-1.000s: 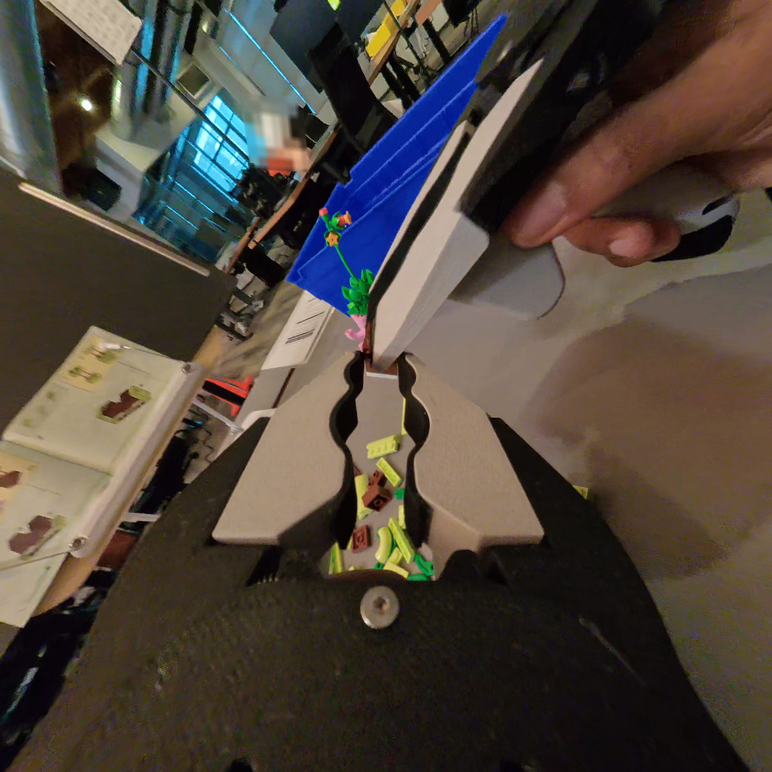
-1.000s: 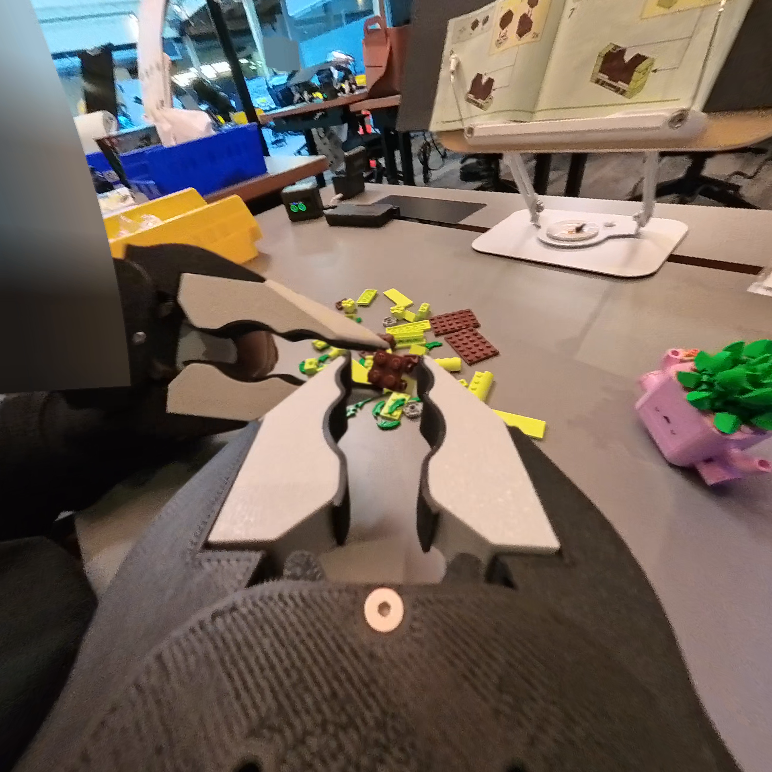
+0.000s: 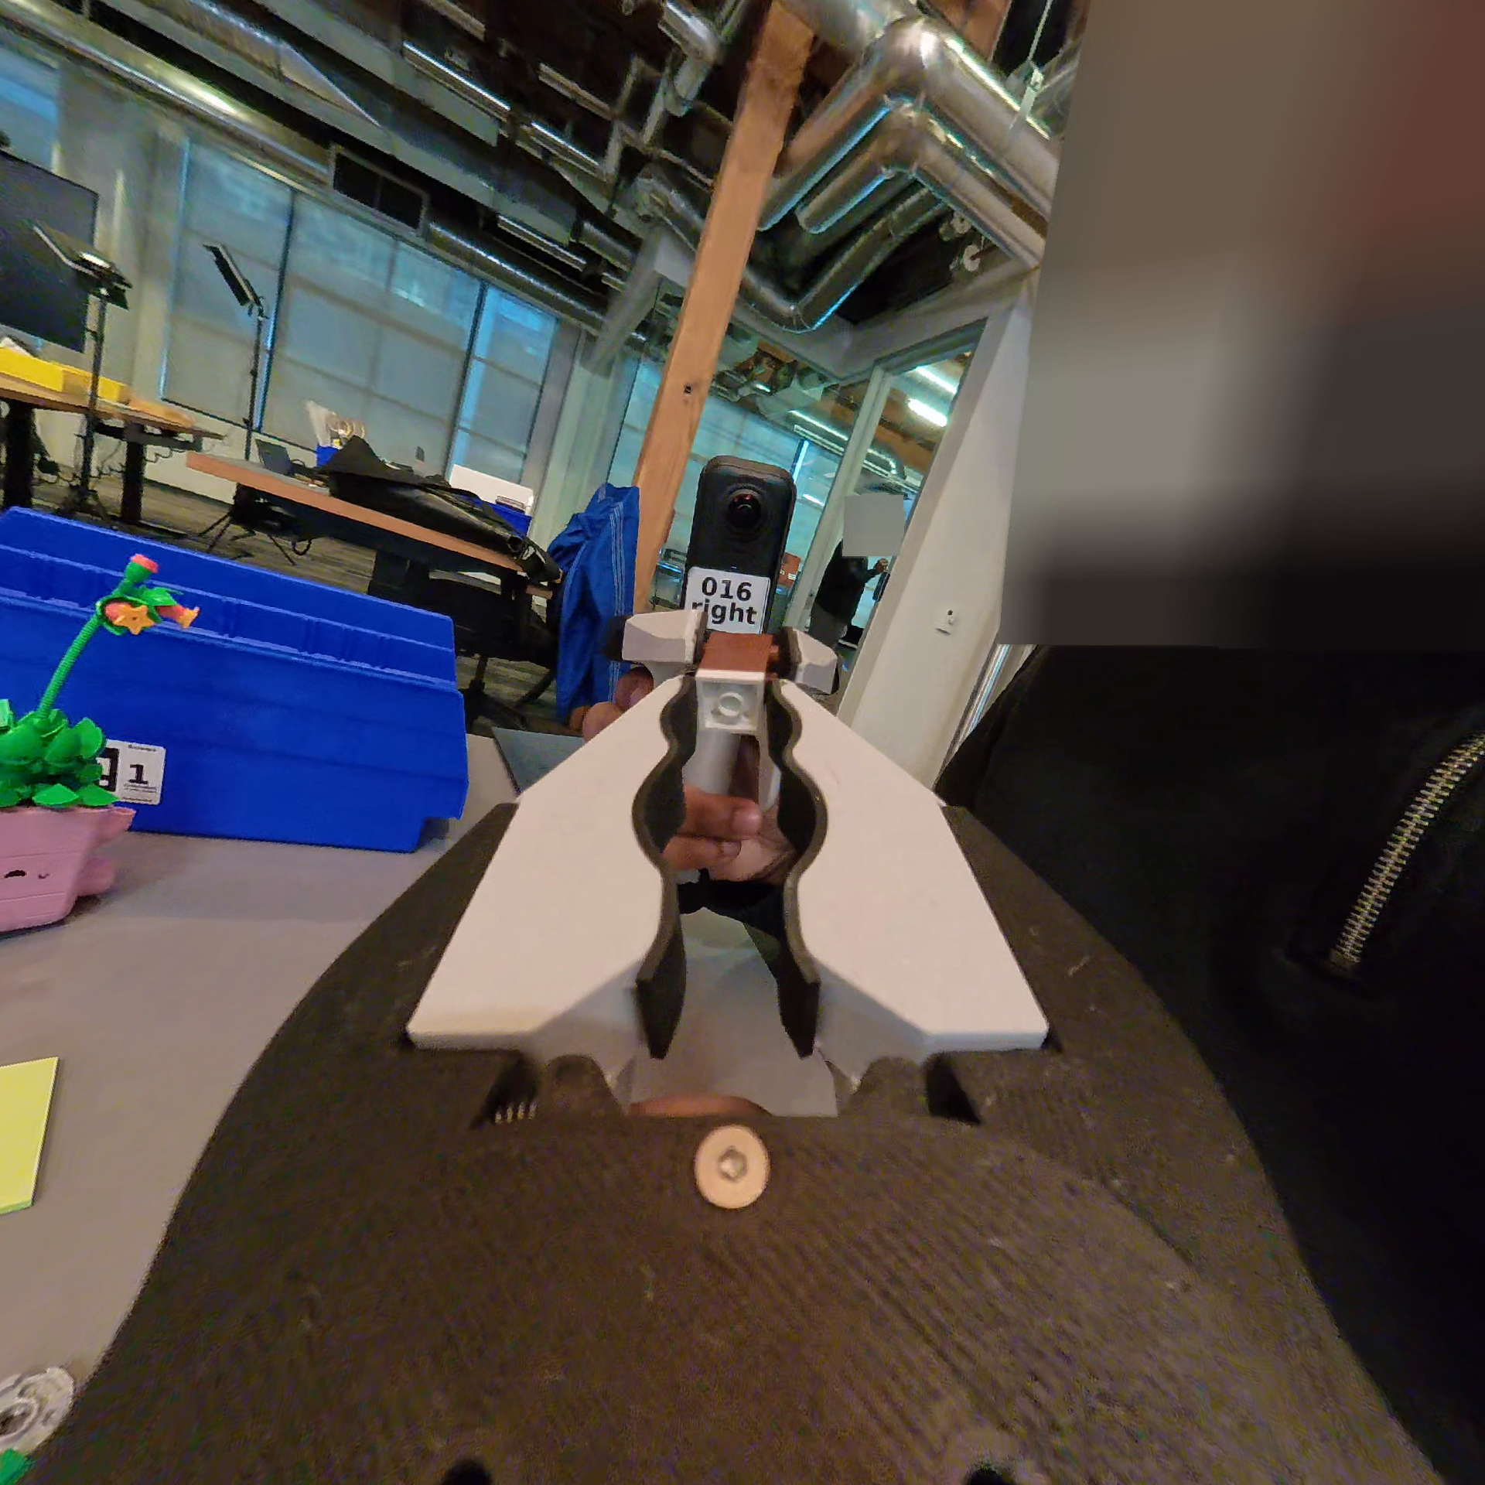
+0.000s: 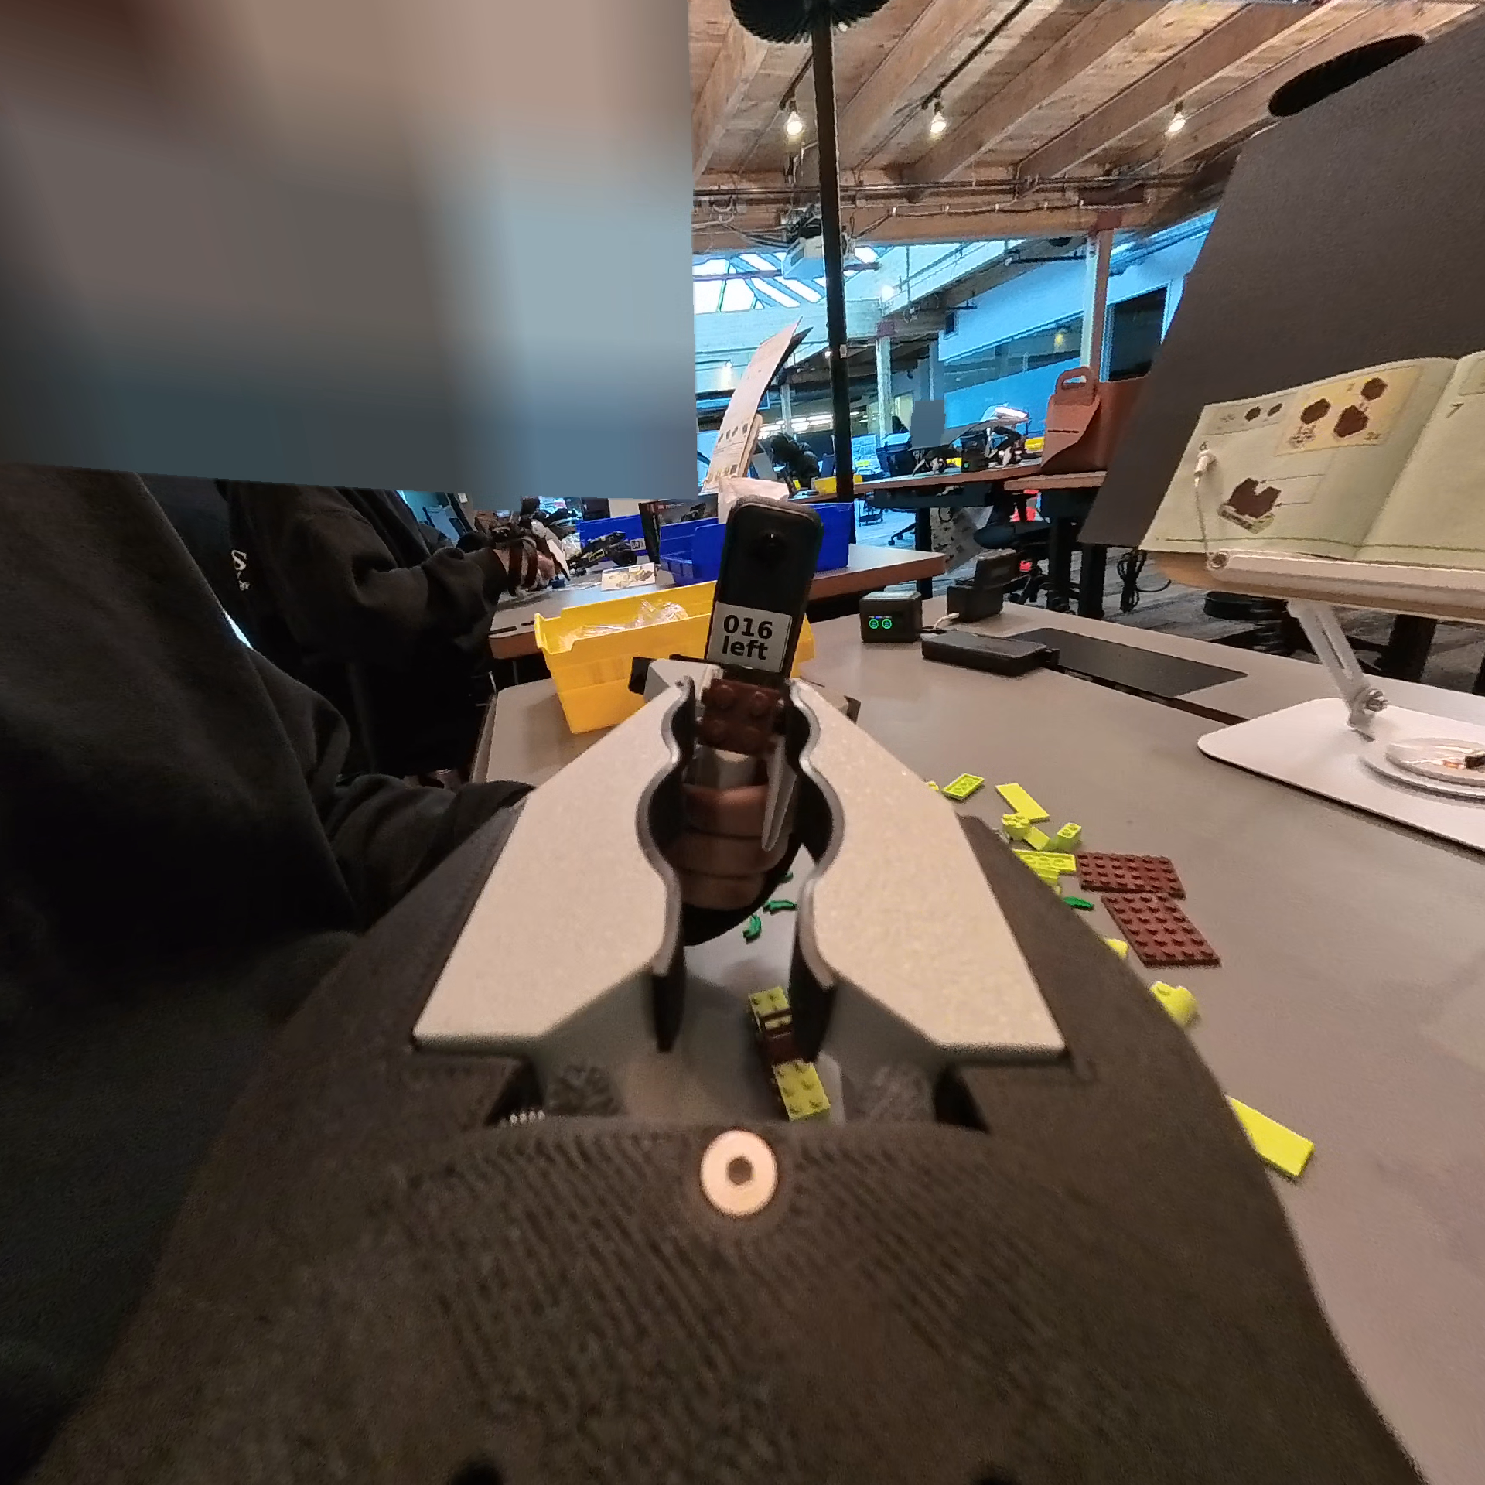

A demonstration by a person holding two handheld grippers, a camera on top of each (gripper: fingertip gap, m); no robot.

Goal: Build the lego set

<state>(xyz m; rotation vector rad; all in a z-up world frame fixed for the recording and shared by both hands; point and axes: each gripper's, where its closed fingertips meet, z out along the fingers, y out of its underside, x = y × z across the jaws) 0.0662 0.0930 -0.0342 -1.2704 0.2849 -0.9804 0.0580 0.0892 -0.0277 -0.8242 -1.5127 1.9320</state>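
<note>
Both grippers are lifted off the grey table (image 4: pixel 1205 803) and point at each other, tip to tip. My left gripper (image 3: pixel 730 701) is shut on a small light grey brick (image 3: pixel 728 709). My right gripper (image 4: pixel 739 707) is shut on a small brown studded brick (image 4: pixel 738 713). The two bricks meet between the tips. In the left wrist view the right gripper (image 3: pixel 727 649) holds the brown brick (image 3: pixel 735 648) just behind the grey one. In the right wrist view the left gripper's camera (image 4: pixel 767 562) rises behind the brown brick; its fingers are mostly hidden.
Loose lime pieces (image 4: pixel 1037 836) and two brown plates (image 4: pixel 1141 900) lie on the table to the right. A lime and brown strip (image 4: pixel 783 1053) lies under my right gripper. An instruction booklet on a stand (image 4: pixel 1326 474), a yellow bin (image 4: pixel 595 667), a blue bin (image 3: pixel 281 707) and a pink plant pot (image 3: pixel 48 852) stand around. The grippers are tip to tip, or close to it. The pink plant pot (image 3: pixel 48 852) is about equally far from each gripper, around 25 centimeters.
Both grippers have risen from over the pile and turned to face each other. The left one, which was tilted over the pieces, now points level at the right one's tips.
</note>
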